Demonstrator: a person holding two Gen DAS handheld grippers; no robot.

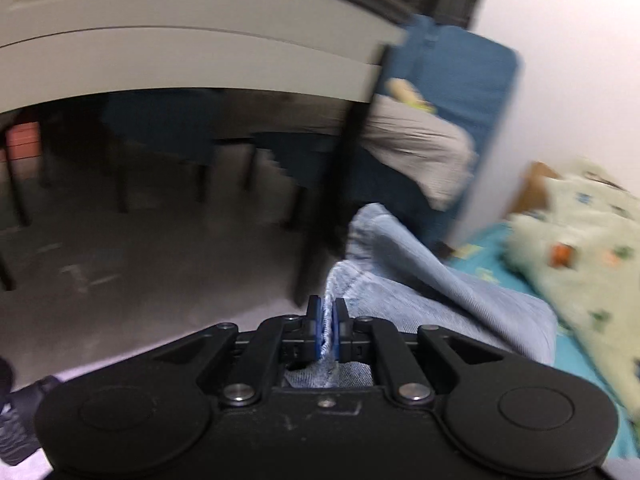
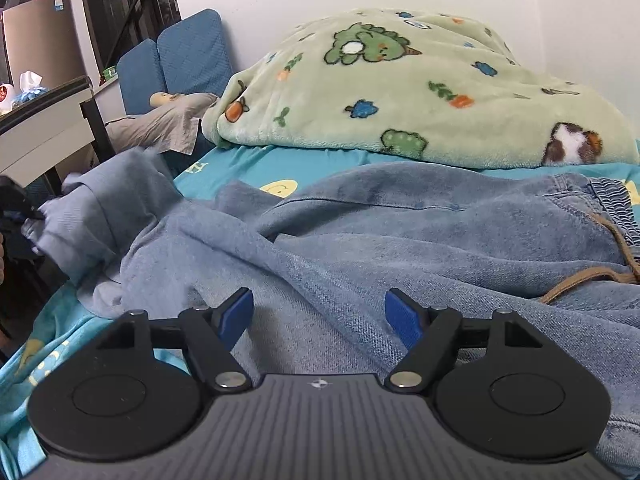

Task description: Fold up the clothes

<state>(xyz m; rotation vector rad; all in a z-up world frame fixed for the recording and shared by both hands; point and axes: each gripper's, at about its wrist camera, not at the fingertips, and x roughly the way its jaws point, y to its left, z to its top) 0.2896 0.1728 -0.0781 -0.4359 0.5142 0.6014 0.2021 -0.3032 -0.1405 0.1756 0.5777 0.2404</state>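
Observation:
Light-blue jeans (image 2: 400, 232) lie spread across the teal bed sheet (image 2: 248, 168), waistband with a tan drawstring at the right. My left gripper (image 1: 329, 322) is shut on the hem of one jeans leg (image 1: 400, 280), its blue pads pinching the seam, and the leg hangs lifted off the bed's left edge. In the right wrist view that lifted leg end (image 2: 92, 216) shows at the far left, with the left gripper (image 2: 24, 208) dark beside it. My right gripper (image 2: 319, 316) stands open just above the denim, nothing between its blue fingers (image 2: 236, 316).
A green cartoon-print blanket (image 2: 400, 88) is heaped at the back of the bed. Blue cushions (image 2: 180, 60) and a grey garment (image 2: 168, 120) lie at the head. A white desk (image 1: 180, 48) with black legs stands left of the bed, over grey floor (image 1: 140, 280).

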